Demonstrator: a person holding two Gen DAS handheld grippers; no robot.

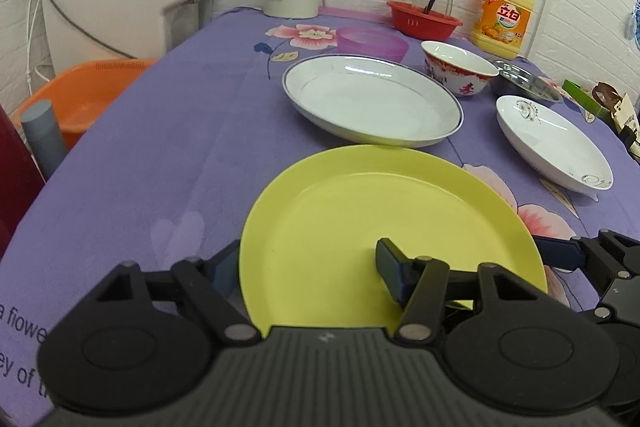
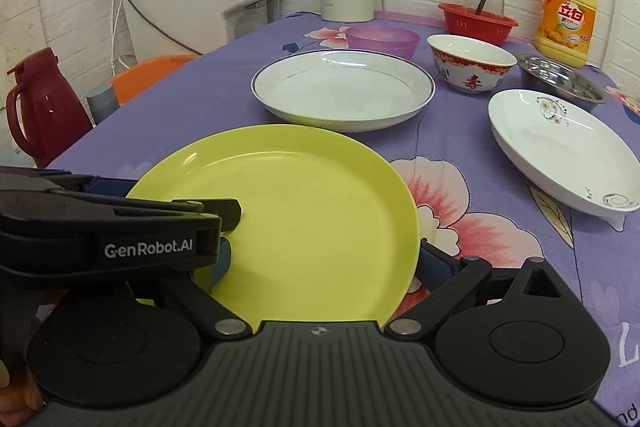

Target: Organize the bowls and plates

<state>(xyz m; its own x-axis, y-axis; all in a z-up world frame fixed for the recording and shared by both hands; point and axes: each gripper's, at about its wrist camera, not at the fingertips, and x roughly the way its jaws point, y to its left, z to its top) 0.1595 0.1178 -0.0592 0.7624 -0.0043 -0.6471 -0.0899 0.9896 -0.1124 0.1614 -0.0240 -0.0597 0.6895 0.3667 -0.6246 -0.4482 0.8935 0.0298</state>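
While the yellow plate (image 2: 304, 219) is lying flat at the near edge of the purple floral tablecloth (image 1: 160, 155), open cloth is stretching away to its left. Its far rim is almost touching the blue-rimmed white plate (image 1: 372, 101). The left gripper (image 1: 308, 267) is spreading wide, one finger resting inside the plate. The right gripper (image 2: 324, 259) is also standing released, its fingers straddling the near rim. The plate is looking plain, glossy and empty.

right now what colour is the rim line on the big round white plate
A thin dark blue line runs around the rim of the white plate; clearest in the right wrist view.
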